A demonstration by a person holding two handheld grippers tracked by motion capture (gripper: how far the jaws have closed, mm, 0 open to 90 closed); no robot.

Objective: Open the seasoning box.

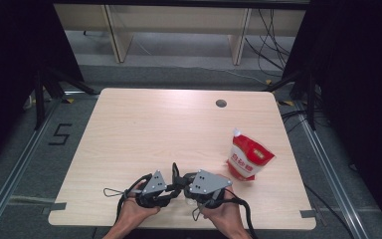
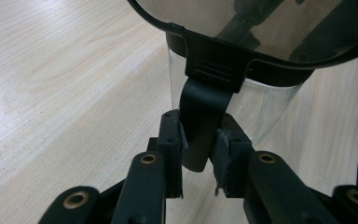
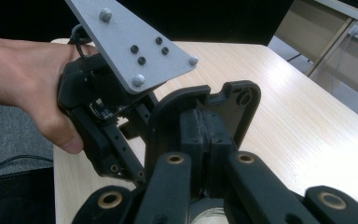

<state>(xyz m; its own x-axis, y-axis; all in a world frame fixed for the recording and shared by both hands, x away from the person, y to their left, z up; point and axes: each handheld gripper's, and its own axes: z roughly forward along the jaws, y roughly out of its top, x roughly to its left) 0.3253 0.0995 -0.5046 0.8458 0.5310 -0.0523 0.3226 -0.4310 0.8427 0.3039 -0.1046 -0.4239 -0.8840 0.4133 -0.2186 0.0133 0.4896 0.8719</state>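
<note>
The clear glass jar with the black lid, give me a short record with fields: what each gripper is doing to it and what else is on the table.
object: clear glass jar with a black hinged lid, standing on the light wooden table at its near edge
left gripper: jaws shut on the lid's black latch strap
right gripper: jaws shut on the raised black lid rim
lid state: tilted up, open
other item: red and white pouch to the right, apart from the jar
</note>
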